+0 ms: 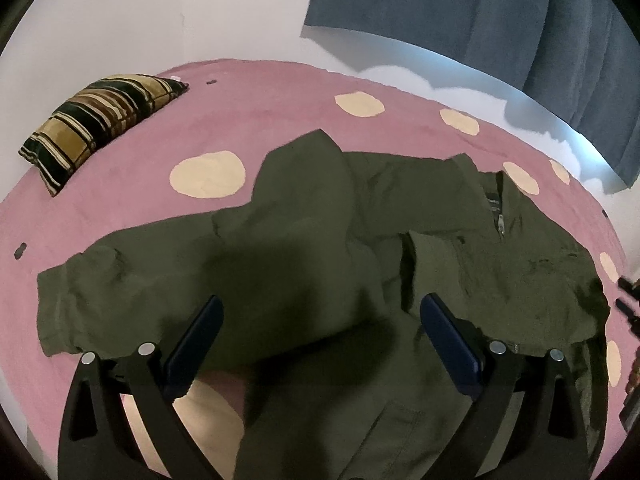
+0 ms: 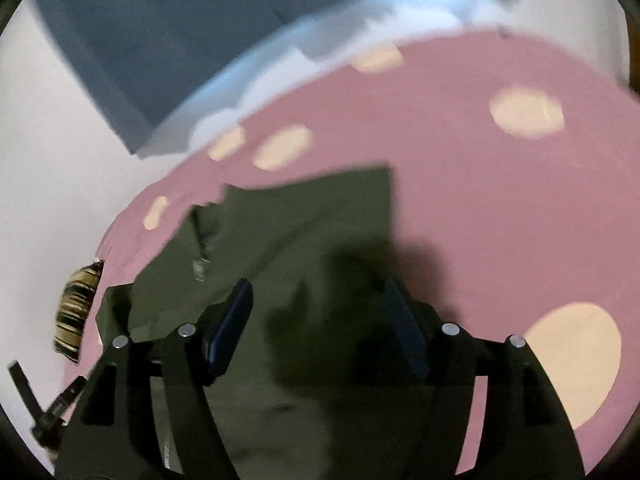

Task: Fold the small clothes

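Pink spotted bed sheet [image 1: 280,92] carries the olive shirt [image 1: 304,248], rumpled, one sleeve flopped across the body. Left tool [image 1: 320,332] and right tool [image 2: 320,320] hover over it, both spread apart, empty. Risk: pinching bunched layers drags the whole shirt. Farther: striped pillow [image 1: 96,120], blue curtain [image 1: 480,12], white wall.

I see the shirt [image 1: 320,240] spread on the bedspread [image 1: 260,92], with the pillow [image 1: 96,120] lying behind it to the left.
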Demonstrator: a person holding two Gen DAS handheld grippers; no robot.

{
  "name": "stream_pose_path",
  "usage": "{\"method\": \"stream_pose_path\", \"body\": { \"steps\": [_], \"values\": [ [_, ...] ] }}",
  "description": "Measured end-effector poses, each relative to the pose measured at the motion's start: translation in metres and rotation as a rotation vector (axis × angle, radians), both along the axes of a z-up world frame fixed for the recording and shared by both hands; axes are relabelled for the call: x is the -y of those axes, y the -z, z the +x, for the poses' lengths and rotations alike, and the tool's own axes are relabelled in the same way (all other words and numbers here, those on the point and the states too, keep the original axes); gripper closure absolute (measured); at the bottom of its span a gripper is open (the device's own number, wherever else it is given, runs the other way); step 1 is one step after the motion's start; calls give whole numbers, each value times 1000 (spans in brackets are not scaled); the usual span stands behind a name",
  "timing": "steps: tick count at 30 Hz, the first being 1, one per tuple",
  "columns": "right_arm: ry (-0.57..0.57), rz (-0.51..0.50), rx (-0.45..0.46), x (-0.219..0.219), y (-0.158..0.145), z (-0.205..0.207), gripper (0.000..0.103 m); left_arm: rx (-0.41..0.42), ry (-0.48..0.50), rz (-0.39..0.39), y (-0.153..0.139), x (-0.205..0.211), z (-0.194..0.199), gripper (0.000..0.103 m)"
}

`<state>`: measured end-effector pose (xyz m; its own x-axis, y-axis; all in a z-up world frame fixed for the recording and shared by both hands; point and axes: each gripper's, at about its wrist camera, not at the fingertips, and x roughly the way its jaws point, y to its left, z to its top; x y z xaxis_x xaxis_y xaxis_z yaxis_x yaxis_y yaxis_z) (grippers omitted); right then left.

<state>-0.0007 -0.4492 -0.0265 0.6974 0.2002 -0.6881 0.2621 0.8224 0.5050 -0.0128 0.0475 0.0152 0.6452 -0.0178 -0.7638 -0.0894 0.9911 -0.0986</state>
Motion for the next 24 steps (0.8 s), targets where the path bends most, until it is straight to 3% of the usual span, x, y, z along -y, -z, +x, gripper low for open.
{"method": "stream_pose_path", "body": {
  "steps": [3, 4, 6, 8, 12, 16, 19, 24],
  "values": [
    [-86, 112, -77, 12, 32, 8, 38, -3, 3, 7, 2, 3, 0, 5],
    [-124, 116, -96, 11, 40, 10, 59, -2, 5, 11, 2, 4, -1, 5],
    [-157, 37, -128, 6, 48, 11, 79, -3, 7, 17, 4, 5, -1, 5],
    [-159, 17, -123, 9, 55, 8, 86, -6, 9, 20, 6, 6, -1, 5],
    [-149, 62, -92, 15, 59, 4, 86, -8, 16, 20, 8, 7, 0, 5],
    [-150, 47, -69, 13, 51, -3, 73, 1, 20, 16, 8, 5, -1, 5],
    [-89, -15, -15, 11, 36, -15, 62, 5, 13, 18, 9, 3, 0, 5],
    [-73, -49, 60, -7, 16, -35, 51, 5, -16, -1, 10, -5, -3, 5]
  ]
}}
